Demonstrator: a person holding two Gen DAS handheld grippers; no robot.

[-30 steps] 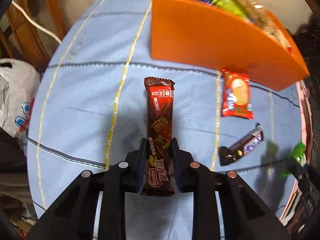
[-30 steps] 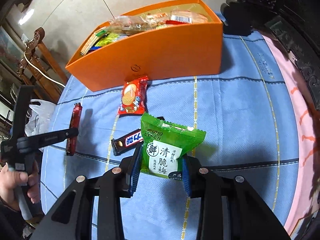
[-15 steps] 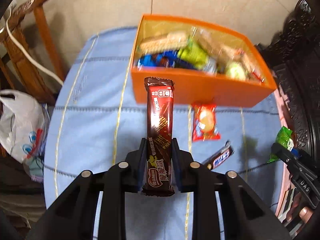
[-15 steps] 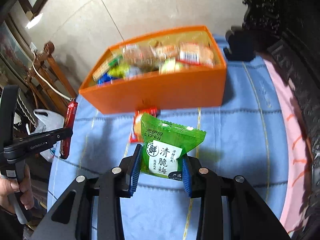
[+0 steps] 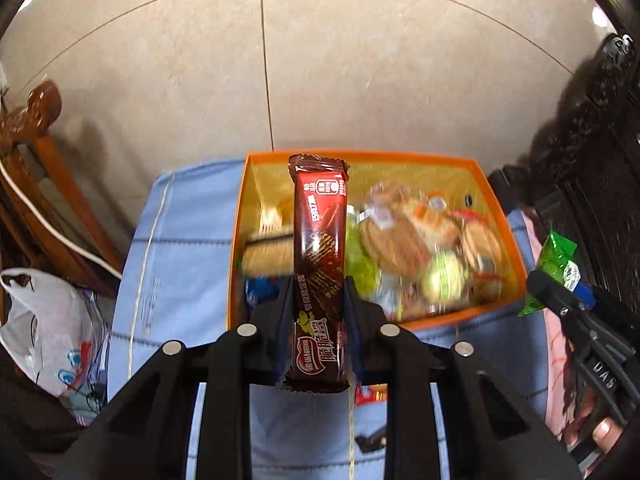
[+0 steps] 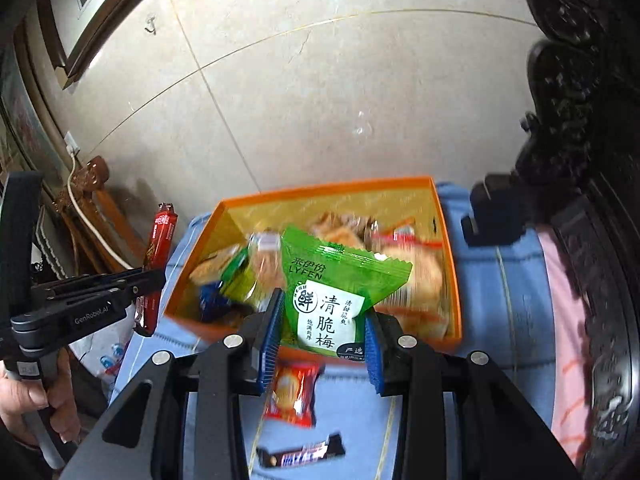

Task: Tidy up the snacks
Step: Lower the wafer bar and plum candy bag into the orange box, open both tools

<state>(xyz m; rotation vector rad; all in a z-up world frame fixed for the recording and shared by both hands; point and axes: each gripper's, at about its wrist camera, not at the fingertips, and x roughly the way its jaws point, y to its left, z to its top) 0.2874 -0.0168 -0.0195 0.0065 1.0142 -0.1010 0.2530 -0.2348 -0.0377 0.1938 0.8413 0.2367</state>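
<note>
Beige tiled wall behind, blue quilted cloth (image 6: 500, 280) on the table, and your orange box (image 5: 496, 200) sits at the cloth's far edge, against that wall. Your left gripper (image 5: 316, 300) is clamped on the brown wafer bar (image 5: 320, 240), held above the box's left part. Your right gripper (image 6: 320, 328) is squeezing the green plum pack (image 6: 332, 280) over the box's near rim. Dark carved furniture (image 6: 580, 160) crowds the box's right side, a wooden chair (image 5: 36, 152) its left. A red snack pack (image 6: 292, 396) and a dark candy bar (image 6: 300, 456) lie on the cloth before the box.
</note>
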